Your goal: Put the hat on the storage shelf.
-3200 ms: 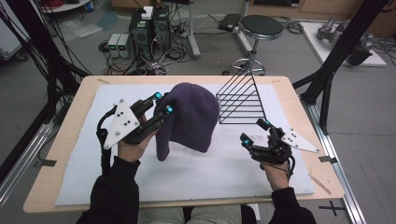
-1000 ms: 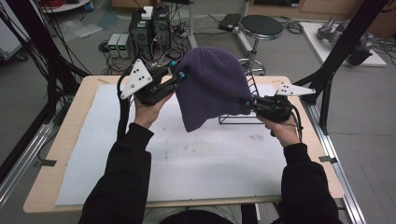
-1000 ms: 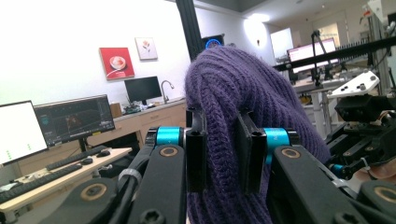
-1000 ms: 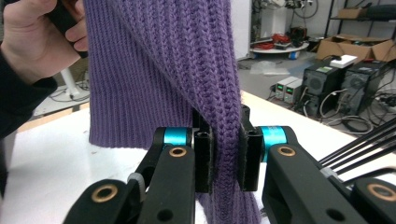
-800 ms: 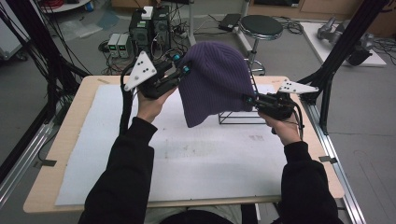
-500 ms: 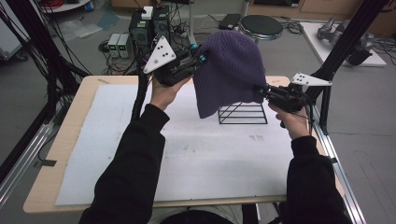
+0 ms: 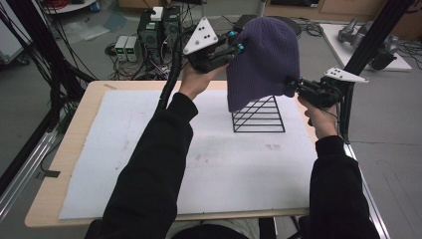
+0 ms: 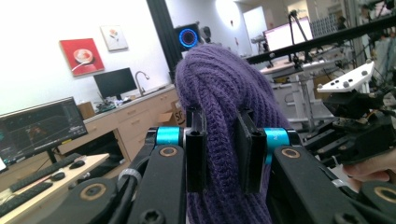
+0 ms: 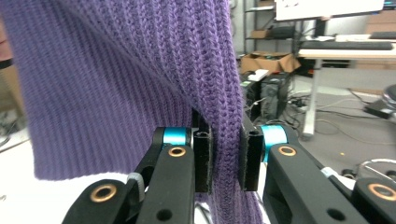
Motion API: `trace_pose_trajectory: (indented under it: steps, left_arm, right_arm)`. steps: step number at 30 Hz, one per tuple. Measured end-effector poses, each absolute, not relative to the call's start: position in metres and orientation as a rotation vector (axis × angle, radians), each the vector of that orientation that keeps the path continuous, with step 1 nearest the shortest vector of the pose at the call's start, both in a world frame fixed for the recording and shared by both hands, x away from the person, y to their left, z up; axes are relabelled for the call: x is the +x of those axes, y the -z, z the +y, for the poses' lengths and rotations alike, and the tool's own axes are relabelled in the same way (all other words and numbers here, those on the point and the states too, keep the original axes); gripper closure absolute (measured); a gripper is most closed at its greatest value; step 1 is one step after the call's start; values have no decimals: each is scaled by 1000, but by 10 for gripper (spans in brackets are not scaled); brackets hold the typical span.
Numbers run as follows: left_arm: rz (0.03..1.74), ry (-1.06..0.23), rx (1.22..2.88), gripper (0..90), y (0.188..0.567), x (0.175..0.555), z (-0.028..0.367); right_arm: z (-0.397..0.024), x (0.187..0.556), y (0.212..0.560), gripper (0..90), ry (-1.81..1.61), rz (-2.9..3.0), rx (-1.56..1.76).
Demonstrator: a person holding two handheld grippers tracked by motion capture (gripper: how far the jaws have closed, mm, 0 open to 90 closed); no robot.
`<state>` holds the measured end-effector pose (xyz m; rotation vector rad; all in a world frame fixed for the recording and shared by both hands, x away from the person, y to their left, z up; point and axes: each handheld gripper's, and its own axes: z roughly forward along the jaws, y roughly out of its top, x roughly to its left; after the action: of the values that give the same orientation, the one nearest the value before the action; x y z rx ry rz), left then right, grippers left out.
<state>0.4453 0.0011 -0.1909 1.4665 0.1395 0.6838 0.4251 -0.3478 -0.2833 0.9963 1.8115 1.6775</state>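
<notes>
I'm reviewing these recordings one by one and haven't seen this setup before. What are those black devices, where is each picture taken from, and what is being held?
No robot here: a person holds a two-jaw tool in each hand. The high view looks down on the table. The other two come from cameras riding on each tool, looking along its jaws. The left gripper and right gripper both pinch a purple knit beanie, lifted over a black wire rack standing on the white mat. In the gripper views, the jaws close on folds of the knit: left, right.
</notes>
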Motion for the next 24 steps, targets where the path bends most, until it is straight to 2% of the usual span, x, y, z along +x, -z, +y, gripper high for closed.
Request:
trace_pose_trajectory:
  steps: [6,24]
  left_arm:
    - [125,-678,1481,764,189,455,-17]
    - [145,-665,1515,754,215,468,-25]
  right_arm:
    - [-361,424,284,802,-1652,1757,1049]
    - [-361,426,308,797,-1555,1732,1135]
